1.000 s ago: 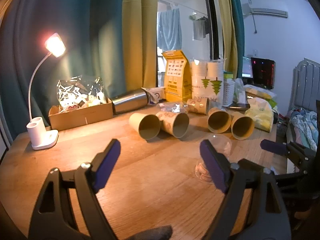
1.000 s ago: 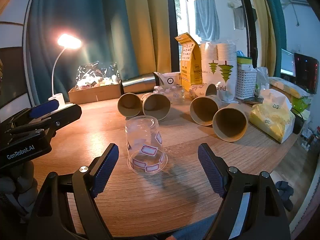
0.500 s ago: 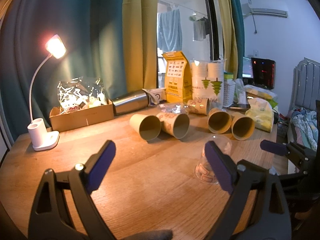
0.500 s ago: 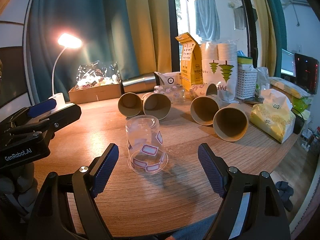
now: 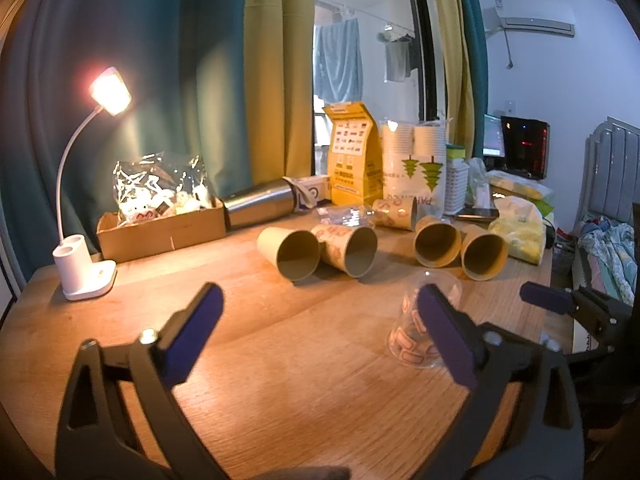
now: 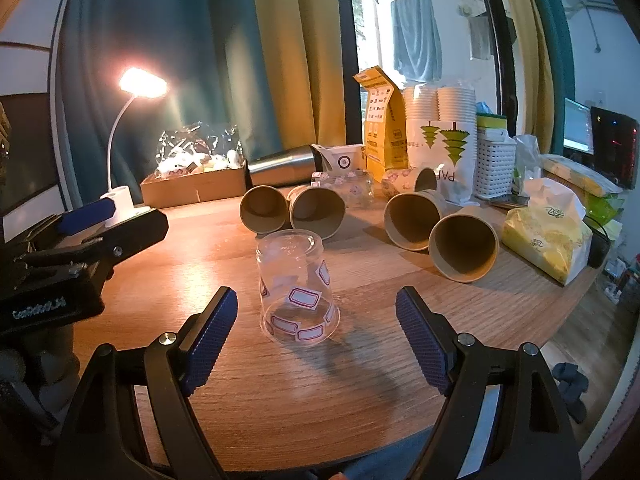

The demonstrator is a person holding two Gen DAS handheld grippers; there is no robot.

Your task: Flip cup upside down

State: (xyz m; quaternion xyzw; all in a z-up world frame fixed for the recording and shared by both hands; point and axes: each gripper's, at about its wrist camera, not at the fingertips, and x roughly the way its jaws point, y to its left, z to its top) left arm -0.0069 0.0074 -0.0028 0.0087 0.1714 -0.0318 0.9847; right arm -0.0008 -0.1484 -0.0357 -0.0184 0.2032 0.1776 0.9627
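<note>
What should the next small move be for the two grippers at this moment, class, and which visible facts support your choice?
Probably draw the right gripper back and away. The clear plastic cup already stands mouth-down on the table, untouched, between open jaws, and the left gripper is open and empty too, so the flip looks done.

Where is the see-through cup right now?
The clear cup stands upside down on the wooden table, mid right-wrist view, ahead of the open right gripper, nearer than the tipped paper cups.
</note>
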